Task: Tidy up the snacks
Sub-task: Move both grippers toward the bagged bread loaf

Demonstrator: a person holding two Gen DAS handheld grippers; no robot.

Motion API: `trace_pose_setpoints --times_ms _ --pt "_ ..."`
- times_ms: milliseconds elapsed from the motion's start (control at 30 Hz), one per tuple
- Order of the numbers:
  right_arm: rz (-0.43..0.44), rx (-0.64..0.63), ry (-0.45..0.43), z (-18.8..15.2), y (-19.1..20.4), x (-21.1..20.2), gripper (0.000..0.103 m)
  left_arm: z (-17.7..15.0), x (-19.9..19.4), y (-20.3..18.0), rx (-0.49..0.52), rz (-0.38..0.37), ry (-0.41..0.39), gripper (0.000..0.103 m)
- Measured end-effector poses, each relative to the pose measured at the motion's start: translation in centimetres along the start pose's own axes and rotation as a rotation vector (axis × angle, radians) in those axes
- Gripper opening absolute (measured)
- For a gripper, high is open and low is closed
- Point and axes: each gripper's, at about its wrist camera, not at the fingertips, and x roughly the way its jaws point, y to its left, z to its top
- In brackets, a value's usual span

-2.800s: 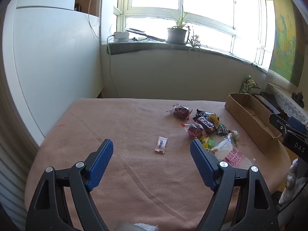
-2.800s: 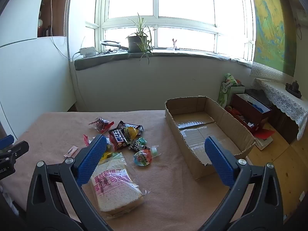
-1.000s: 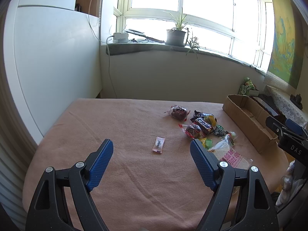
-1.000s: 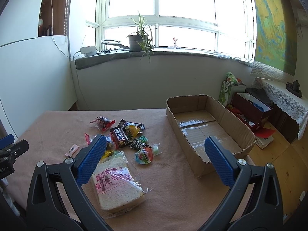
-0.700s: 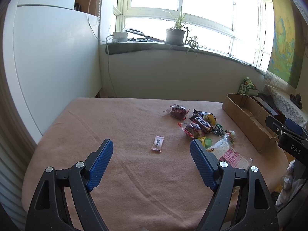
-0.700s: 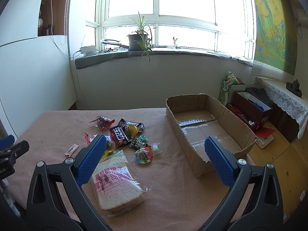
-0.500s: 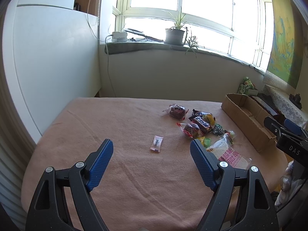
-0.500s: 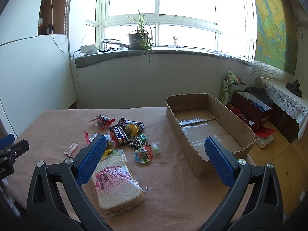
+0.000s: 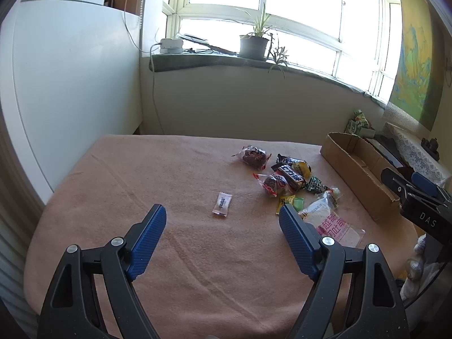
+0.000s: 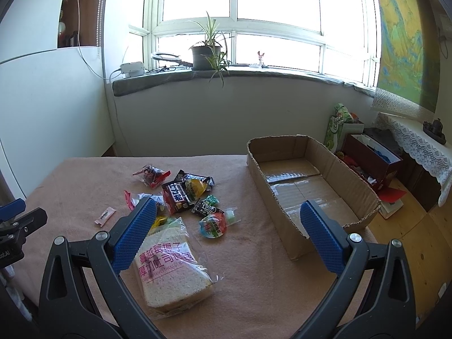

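Blue pads of the left gripper [image 9: 222,217] stood wide apart above the cloth [image 9: 141,169], holding nothing; a small pink sachet [image 9: 222,203] lay alone on the cloth just ahead, between the two fingers. The right gripper [image 10: 224,214] was likewise spread and empty, hovering over the near edge of the table. Under its left finger lay a bagged loaf [image 10: 172,268] with pink lettering. Beyond the loaf sat a loose cluster of snacks [image 10: 183,190]: a brown bar, a yellow-and-black packet, a dark green-edged one, a round red-and-blue pack [image 10: 213,225] and, farthest back, a red-trimmed bag [image 10: 151,175]. The sachet [image 10: 105,215] lay apart from them, to the left.

To the right of the snacks stood an open cardboard box [image 10: 353,180], long and shallow, with only tape across its floor. The cloth was a salmon-pink blanket covering the whole tabletop, slightly creased.

Past the table rose a pale wall under a broad, bright window [image 10: 268,0]. On the sill [image 10: 169,80] stood a potted plant [image 10: 206,53], a white adapter with cables and a small figurine. A white cabinet [image 9: 70,70] filled the left side; a landscape scroll [image 10: 401,36] hung at the right above a lace-covered shelf, with boxes on the wooden floor below.
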Motion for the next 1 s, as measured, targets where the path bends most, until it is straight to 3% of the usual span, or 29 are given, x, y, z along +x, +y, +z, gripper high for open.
trace_pose_setpoints --times_ms 400,733,900,1000 --pt "0.024 -0.006 0.033 0.4 -0.9 1.1 0.103 -0.4 1.7 -1.1 -0.034 -0.073 0.073 0.082" --pt "0.217 0.003 0.162 -2.7 -1.7 2.4 0.103 -2.2 3.9 -1.7 -0.105 -0.216 0.193 0.080" --pt "0.320 0.080 0.253 -4.3 -2.2 3.9 0.103 -3.0 4.7 -2.5 -0.139 -0.304 0.252 0.076" --pt "0.372 0.125 0.294 -5.0 -2.4 4.9 0.097 -3.4 5.3 -2.9 -0.166 -0.362 0.292 0.076"
